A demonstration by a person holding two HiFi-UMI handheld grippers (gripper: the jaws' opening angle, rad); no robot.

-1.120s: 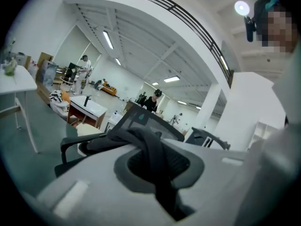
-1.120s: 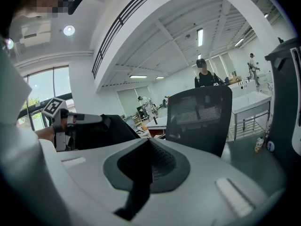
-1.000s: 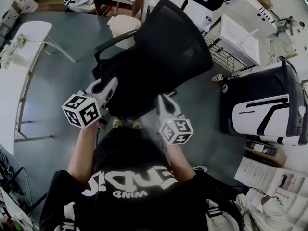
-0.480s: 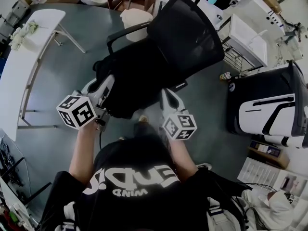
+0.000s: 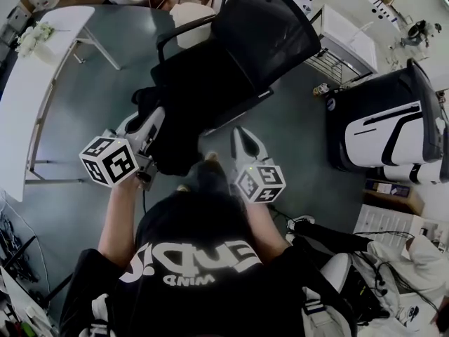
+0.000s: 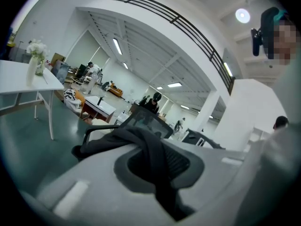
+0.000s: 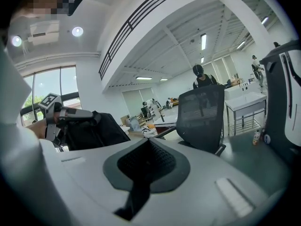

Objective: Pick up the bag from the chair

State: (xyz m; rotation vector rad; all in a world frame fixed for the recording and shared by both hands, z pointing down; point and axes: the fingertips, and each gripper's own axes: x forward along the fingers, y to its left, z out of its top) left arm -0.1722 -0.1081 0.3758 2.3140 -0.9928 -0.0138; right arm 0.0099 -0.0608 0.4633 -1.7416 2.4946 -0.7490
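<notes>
The head view takes in the grey floor, with the black mesh-backed office chair at the far middle, a rounded black-and-white machine housing to the right and a long white table to the left. In it the black fabric bag merges with the dark chair seat, so whether they touch cannot be told there. The right gripper view settles this. The bag hangs at its left under the left gripper, while the chair stands to the right with bright room showing between them, so the bag is clear of the seat. That view also shows people standing far behind the chair, whom the head view does not. The left gripper view alone shows the grip itself. A black strap runs from the bag's bunched top, just beyond the fingertips, back between the two textured pads, and the jaws are clamped tight on it. The bag's body therefore lies ahead of and below those jaws. That view also shows a vase of white flowers on the table at the far left. The right gripper is to the right of the bag and apart from it. Its jaws are closed together on nothing and point towards the chair.
</notes>
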